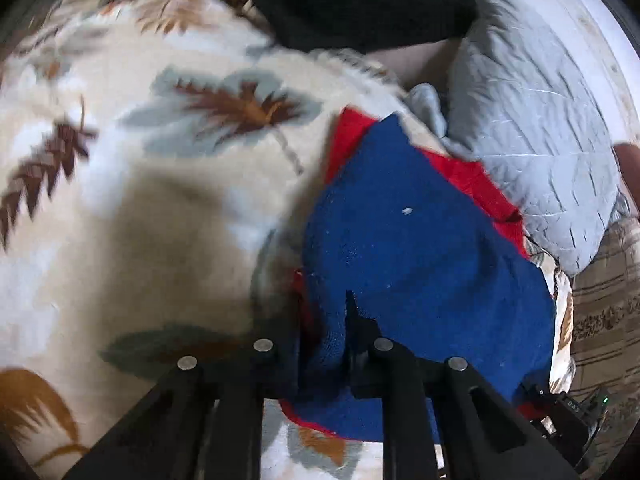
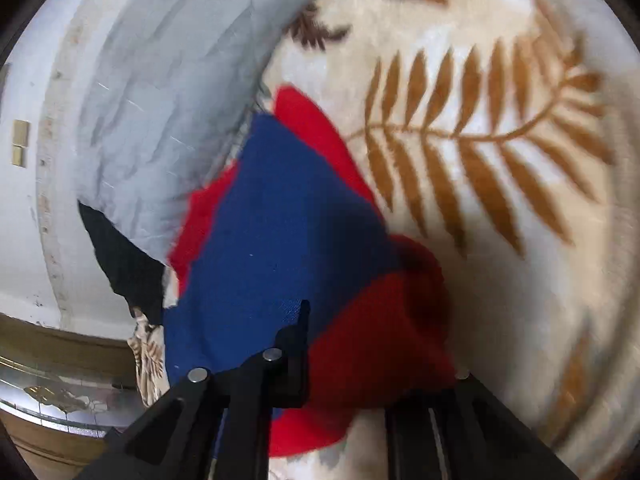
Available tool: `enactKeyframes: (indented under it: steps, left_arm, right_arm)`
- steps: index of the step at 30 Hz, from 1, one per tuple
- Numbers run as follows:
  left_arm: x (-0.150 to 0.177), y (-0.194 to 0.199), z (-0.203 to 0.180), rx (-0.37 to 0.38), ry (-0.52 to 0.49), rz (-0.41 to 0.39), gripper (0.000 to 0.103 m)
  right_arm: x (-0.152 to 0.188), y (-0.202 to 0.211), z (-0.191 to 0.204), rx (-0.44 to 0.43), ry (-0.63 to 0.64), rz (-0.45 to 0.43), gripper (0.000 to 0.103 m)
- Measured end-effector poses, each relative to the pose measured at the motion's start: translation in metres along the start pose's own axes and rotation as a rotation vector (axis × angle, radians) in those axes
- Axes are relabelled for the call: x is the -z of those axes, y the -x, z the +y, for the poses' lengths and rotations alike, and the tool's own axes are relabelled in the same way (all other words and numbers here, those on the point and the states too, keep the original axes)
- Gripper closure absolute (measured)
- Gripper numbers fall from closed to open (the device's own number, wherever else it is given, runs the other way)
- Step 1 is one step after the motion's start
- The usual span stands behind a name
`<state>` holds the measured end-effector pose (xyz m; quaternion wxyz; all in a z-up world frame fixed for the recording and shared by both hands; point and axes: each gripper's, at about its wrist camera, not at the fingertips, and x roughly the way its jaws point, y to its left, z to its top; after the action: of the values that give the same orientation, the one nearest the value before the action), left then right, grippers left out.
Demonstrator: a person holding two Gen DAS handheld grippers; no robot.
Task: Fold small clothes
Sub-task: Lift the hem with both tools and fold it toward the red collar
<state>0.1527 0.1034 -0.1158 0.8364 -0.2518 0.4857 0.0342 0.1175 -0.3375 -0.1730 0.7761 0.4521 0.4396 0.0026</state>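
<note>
Two views, both pretty blurry, so going one at a time.

Left wrist, surroundings: a cream blanket (image 1: 120,208) with brown and grey leaf prints covers the bed; a black garment (image 1: 360,4) lies at the top, and a pale grey quilted pillow (image 1: 532,120) sits to the right. Nothing stands between the camera and the cloth.

Left wrist, cloth: the blue cloth (image 1: 420,248) lies on top of a red cloth (image 1: 476,180), right of centre on the blanket, with red peeking out along its far and right edges.

Left wrist, grip: the left hand-held gripper (image 1: 324,344) is pinched together on a bunched-up fold at the blue cloth's near edge.

Right wrist, surroundings: same blanket, with a big tan fern print (image 2: 480,140) on the right; the grey pillow is upper left, and a scrap of black fabric (image 2: 120,260) is below it.

Right wrist, cloth: blue in the middle, red underneath, red draped over the right finger.

Right wrist, grip: the right hand-held gripper (image 2: 344,344) is clamped on the blue and red layers at their near edge.
</note>
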Motion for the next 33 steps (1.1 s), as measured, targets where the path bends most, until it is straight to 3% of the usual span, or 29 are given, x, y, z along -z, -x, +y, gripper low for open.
enactKeyframes:
  steps: [2, 7, 10, 12, 15, 16, 17, 18, 19, 20, 21, 22, 24, 27, 30, 31, 32, 33]
  left_arm:
    - [-0.001, 0.022, -0.004, 0.027, -0.019, -0.033, 0.089]
    - [0.010, 0.099, -0.012, 0.103, -0.039, -0.119, 0.089]
    - [0.045, 0.135, 0.002, 0.104, -0.061, -0.112, 0.089]
    - [0.082, 0.137, 0.028, 0.071, -0.050, -0.050, 0.082]
    - [0.139, 0.105, 0.087, -0.048, -0.020, 0.088, 0.077]
    - [0.146, 0.101, 0.101, -0.021, 0.005, 0.103, 0.077]
    - [0.149, 0.114, 0.117, 0.061, 0.030, 0.053, 0.076]
    - [0.147, 0.124, 0.118, 0.029, 0.012, 0.038, 0.071]
    - [0.144, 0.135, 0.118, -0.027, -0.011, 0.002, 0.071]
    - [0.138, 0.149, 0.116, -0.104, -0.029, -0.063, 0.071]
    - [0.131, 0.160, 0.111, -0.135, -0.045, -0.119, 0.069]
    - [0.126, 0.163, 0.108, -0.126, -0.057, -0.133, 0.067]
    - [0.112, 0.163, 0.089, -0.065, -0.097, -0.132, 0.059]
    - [0.104, 0.155, 0.047, -0.013, -0.194, -0.128, 0.046]
    - [0.105, 0.129, -0.001, 0.037, -0.312, -0.101, 0.044]
    - [0.106, 0.120, -0.010, 0.044, -0.332, -0.085, 0.043]
    - [0.106, 0.109, -0.017, 0.036, -0.344, -0.059, 0.043]
    - [0.107, 0.093, -0.023, 0.023, -0.350, -0.028, 0.043]
  right_arm:
    - [0.000, 0.008, 0.011, 0.004, 0.048, -0.002, 0.089]
    - [0.007, 0.083, 0.058, -0.073, 0.189, -0.082, 0.092]
    - [0.024, 0.120, 0.064, -0.101, 0.223, -0.090, 0.092]
    - [0.052, 0.142, 0.047, -0.102, 0.222, -0.065, 0.091]
    - [0.103, 0.147, -0.013, -0.019, 0.221, 0.007, 0.079]
    - [0.118, 0.145, -0.039, 0.013, 0.208, 0.039, 0.061]
    - [0.131, 0.141, -0.067, 0.057, 0.171, 0.088, 0.054]
    - [0.142, 0.152, -0.092, -0.035, 0.130, 0.089, 0.056]
    - [0.143, 0.161, -0.096, -0.046, 0.131, 0.079, 0.056]
    - [0.144, 0.177, -0.095, 0.007, 0.160, 0.061, 0.048]
    - [0.142, 0.195, -0.090, 0.073, 0.207, 0.005, 0.047]
    - [0.137, 0.211, -0.083, 0.075, 0.238, -0.052, 0.047]
    - [0.127, 0.222, -0.063, 0.036, 0.279, -0.081, 0.047]
    - [0.110, 0.202, -0.013, -0.046, 0.382, -0.030, 0.038]
    - [0.102, 0.146, 0.028, -0.164, 0.420, 0.140, 0.034]
    - [0.099, 0.130, 0.034, -0.173, 0.413, 0.179, 0.034]
    - [0.095, 0.095, 0.045, -0.190, 0.401, 0.290, 0.033]
    - [0.092, 0.074, 0.048, -0.202, 0.385, 0.339, 0.033]
